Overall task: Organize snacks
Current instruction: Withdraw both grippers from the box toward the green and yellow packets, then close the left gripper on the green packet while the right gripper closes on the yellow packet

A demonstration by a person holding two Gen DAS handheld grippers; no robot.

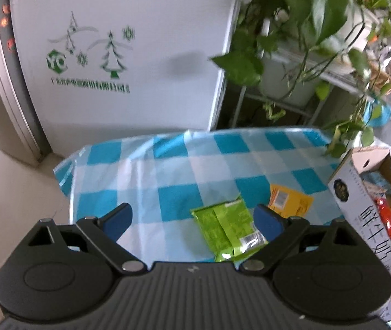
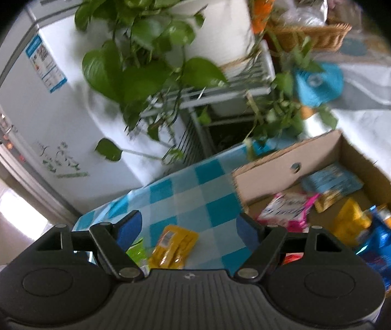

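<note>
Your left gripper (image 1: 192, 224) hangs spread wide above the blue-checked tablecloth (image 1: 173, 170), tilted down, the green snack packet (image 1: 227, 229) lying flat beside its right finger, untouched. Your right gripper (image 2: 188, 228) is parted and still opening over the yellow packet (image 2: 175, 246), gripping nothing. Only the right wrist view opens the cardboard box (image 2: 283, 162) to show its pile of packets; the left view catches just the box's printed side. Each view is blurred, and the packet labels are unreadable. A white fridge (image 1: 129, 55) and trailing plant (image 2: 140, 55) stand behind.
</note>
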